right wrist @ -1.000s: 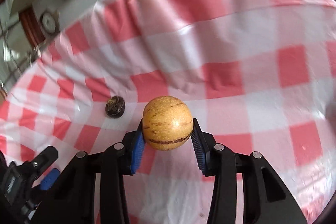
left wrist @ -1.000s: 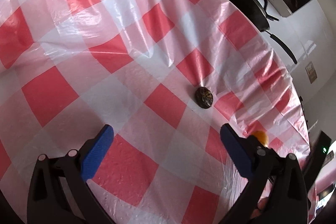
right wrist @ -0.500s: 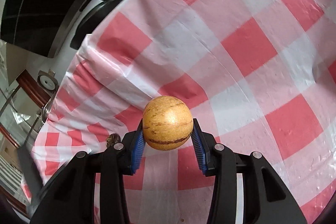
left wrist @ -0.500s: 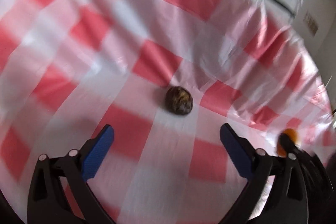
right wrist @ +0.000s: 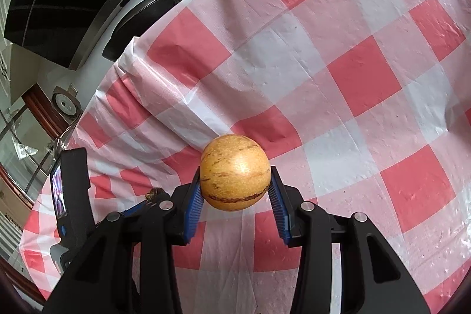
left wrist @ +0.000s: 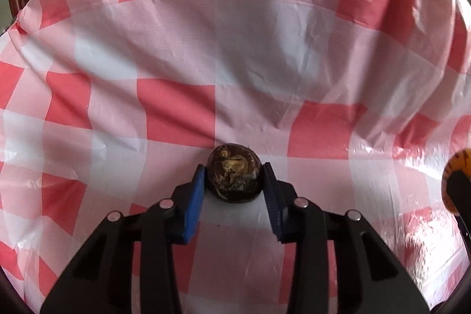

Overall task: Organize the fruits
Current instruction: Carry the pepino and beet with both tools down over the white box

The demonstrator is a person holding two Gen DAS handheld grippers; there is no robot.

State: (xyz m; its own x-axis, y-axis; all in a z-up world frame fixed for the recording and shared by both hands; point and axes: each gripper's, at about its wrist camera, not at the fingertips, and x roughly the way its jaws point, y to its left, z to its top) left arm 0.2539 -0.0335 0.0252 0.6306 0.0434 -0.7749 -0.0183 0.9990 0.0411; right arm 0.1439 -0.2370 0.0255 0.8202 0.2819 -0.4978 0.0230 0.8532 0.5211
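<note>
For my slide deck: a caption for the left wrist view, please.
Left gripper shut on a dark round fruit over the checked tablecloth.

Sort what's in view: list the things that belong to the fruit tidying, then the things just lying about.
Job:
- dark brown fruit, gripped by left gripper
- yellow striped fruit, gripped by right gripper

Lying about:
- checked tablecloth
- black frying pan, beyond the cloth's edge

one dark fruit [left wrist: 233, 172]; one yellow striped fruit [right wrist: 235, 176]; two tools
</note>
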